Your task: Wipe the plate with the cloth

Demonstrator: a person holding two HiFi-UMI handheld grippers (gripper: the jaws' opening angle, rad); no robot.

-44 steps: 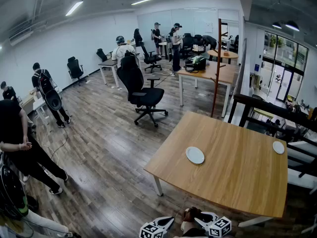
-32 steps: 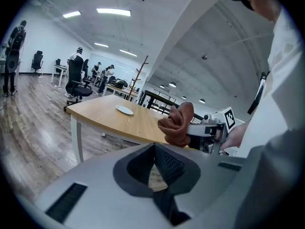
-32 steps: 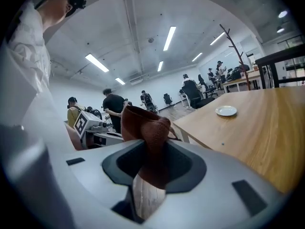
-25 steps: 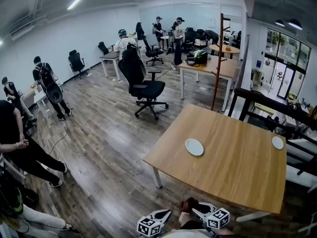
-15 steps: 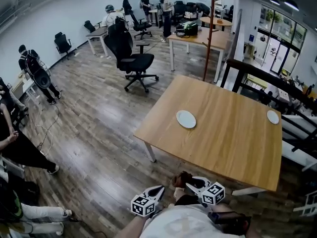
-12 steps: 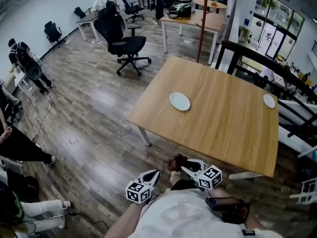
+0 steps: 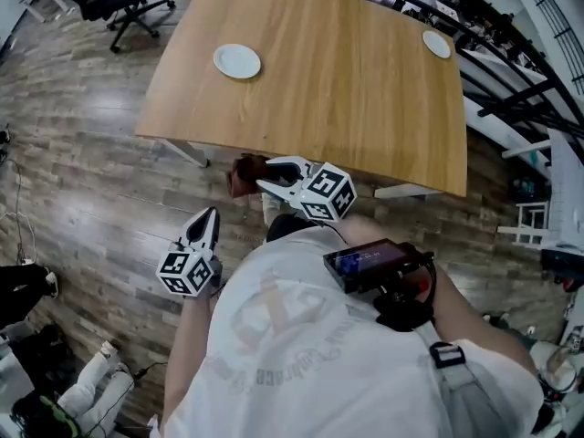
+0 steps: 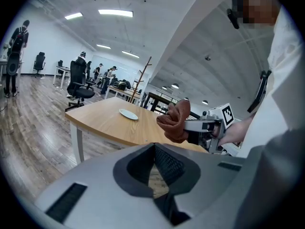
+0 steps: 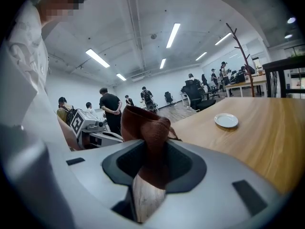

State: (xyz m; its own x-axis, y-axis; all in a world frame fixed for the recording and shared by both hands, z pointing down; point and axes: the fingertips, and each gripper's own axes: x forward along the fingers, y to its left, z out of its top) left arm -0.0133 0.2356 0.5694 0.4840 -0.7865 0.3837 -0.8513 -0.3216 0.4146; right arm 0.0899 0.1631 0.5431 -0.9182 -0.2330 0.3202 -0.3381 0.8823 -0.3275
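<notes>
R gripper [image 7: 265,173] clamped on brown cloth [image 7: 243,177], just short of table [image 7: 347,80] edge. L gripper [image 7: 207,217] jaws together, empty. Plate [image 7: 237,60] on table, well apart from both.

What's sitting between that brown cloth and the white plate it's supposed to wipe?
Nothing visible. The right tool holds the cloth just off the table's near edge, and only bare wooden tabletop lies between it and the plate. The second plate sits away at the far right corner.
</notes>
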